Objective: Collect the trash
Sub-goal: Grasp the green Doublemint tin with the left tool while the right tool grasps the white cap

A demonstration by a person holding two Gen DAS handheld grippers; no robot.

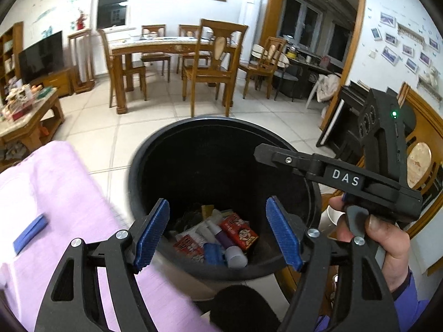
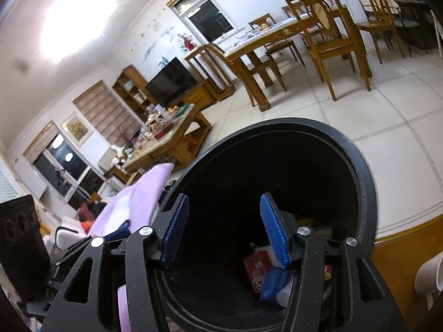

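Both tongs [image 1: 217, 233] [image 2: 224, 229] agape over trash-filled black bin [image 1: 155, 152].

left wrist: close above bin [image 1: 221, 144], facing down-forward | right wrist: closer, tilted | shared: bin, dining table [image 1: 166, 44]

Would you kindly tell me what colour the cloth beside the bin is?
The cloth is pale lilac; the left wrist view shows it best.

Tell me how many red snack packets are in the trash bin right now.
2 visible: one red packet at the right of the pile in the black bin, another red packet toward the left front. Others may lie hidden underneath.
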